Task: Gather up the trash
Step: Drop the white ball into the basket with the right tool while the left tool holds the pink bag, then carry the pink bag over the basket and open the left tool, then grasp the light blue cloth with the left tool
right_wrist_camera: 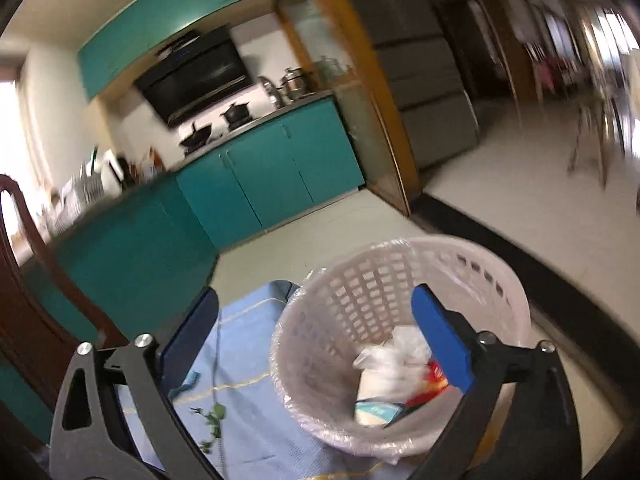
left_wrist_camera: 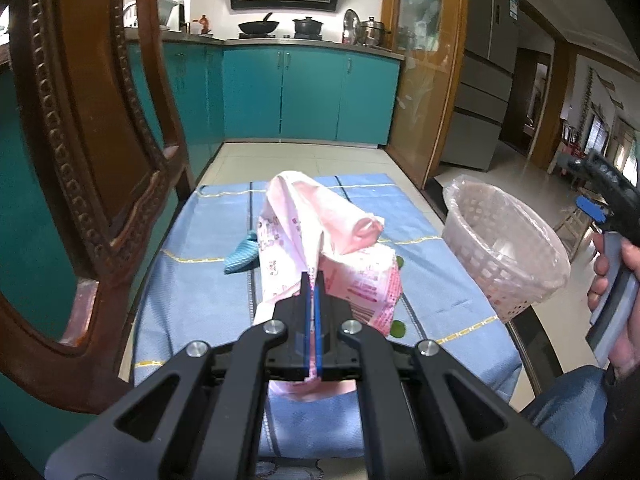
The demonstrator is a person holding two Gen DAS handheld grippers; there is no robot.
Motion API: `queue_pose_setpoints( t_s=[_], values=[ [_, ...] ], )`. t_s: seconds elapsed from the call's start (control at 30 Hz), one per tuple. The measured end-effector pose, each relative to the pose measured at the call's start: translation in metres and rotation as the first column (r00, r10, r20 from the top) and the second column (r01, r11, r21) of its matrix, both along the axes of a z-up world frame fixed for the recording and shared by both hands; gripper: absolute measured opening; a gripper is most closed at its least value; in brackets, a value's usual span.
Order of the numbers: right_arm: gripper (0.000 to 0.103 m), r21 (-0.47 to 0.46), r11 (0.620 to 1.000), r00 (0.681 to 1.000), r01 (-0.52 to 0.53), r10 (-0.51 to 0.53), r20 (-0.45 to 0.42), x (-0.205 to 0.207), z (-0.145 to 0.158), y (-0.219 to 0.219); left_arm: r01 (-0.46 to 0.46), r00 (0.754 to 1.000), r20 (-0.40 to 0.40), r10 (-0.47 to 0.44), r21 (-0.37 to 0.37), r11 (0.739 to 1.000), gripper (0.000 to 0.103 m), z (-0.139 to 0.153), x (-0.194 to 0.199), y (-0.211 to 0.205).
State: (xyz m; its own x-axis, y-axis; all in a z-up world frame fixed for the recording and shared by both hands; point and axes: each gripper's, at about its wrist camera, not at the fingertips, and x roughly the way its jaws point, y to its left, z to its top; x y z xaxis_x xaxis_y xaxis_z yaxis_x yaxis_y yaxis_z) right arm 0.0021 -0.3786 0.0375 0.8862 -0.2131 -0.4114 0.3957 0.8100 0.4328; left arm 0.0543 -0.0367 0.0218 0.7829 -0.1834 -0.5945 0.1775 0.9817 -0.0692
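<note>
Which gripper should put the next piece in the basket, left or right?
Left. The left gripper is already shut on the pink plastic bag, beside the lined basket. The right gripper is open and empty.
</note>
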Motion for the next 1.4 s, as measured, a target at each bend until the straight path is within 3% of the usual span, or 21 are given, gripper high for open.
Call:
queue_pose_setpoints(
  t_s=[0.1,0.2,0.4,0.47,0.5,0.53,0.63,0.7,0.77,0.9,1.03,1.1,1.2,1.4],
  values=[
    [0.098,0.045,0.998,0.998,0.053,-0.055,0.043,-0.021,0.001,-0.004,0.039,0.999,-0.006,-0.039,-0.011,0.999,0.002,0.0,0.001,-0.01],
    [0.1,0.015,0.993,0.988,0.116,-0.117,0.103,-0.039,0.008,0.002,0.126,0.991,-0.036,-0.128,-0.036,0.991,0.002,0.004,0.01,-0.036],
    [0.1,0.022,0.979,0.961,0.201,-0.202,0.189,-0.061,0.013,0.001,0.337,0.941,-0.015,-0.338,-0.033,0.941,0.003,0.039,0.056,-0.141],
    [0.1,0.035,0.973,0.952,0.226,-0.228,0.202,-0.065,0.014,-0.003,0.392,0.92,-0.001,-0.393,-0.044,0.919,0.021,0.051,0.078,-0.181],
    [0.1,0.044,0.97,0.948,0.237,-0.241,0.206,-0.065,0.014,-0.007,0.407,0.913,-0.008,-0.407,-0.035,0.913,0.075,0.052,0.088,-0.198],
    [0.1,0.047,0.97,0.947,0.24,-0.244,0.207,-0.065,0.014,-0.007,0.387,0.922,-0.008,-0.387,-0.013,0.922,0.101,0.05,0.097,-0.209],
    [0.1,0.055,0.972,0.951,0.228,-0.234,0.2,-0.064,0.012,-0.009,0.333,0.943,-0.007,-0.333,0.033,0.942,0.1,0.036,0.103,-0.207],
    [0.1,0.04,0.981,0.963,0.192,-0.196,0.186,-0.059,0.012,-0.006,0.295,0.955,-0.029,-0.294,0.039,0.955,0.1,0.025,0.096,-0.182],
    [0.1,0.019,0.991,0.977,0.133,-0.135,0.163,-0.05,0.011,0.001,0.252,0.968,-0.006,-0.251,0.042,0.967,0.1,0.022,0.079,-0.142],
    [0.1,-0.058,0.995,0.996,-0.08,0.081,0.027,-0.017,0.005,0.04,0.136,0.99,0.018,-0.138,0.081,0.987,0.1,0.021,0.047,-0.06],
    [0.1,-0.131,0.946,0.952,-0.295,0.279,-0.126,0.002,-0.008,0.098,-0.023,0.998,0.058,0.02,0.05,0.999,0.1,0.018,0.003,0.008],
    [0.1,-0.16,0.922,0.931,-0.353,0.329,-0.158,0.003,-0.012,0.123,-0.068,0.997,0.029,0.068,0.003,0.998,0.1,0.011,-0.009,0.023],
    [0.1,-0.209,0.883,0.902,-0.419,0.378,-0.21,0.005,-0.017,0.151,-0.082,0.997,-0.006,0.082,-0.06,0.995,0.1,0.002,-0.025,0.035],
    [0.1,-0.215,0.867,0.883,-0.449,0.395,-0.254,0.003,-0.024,0.159,-0.071,0.996,-0.058,0.068,-0.049,0.996,0.1,-0.003,-0.013,0.036]
  ],
)
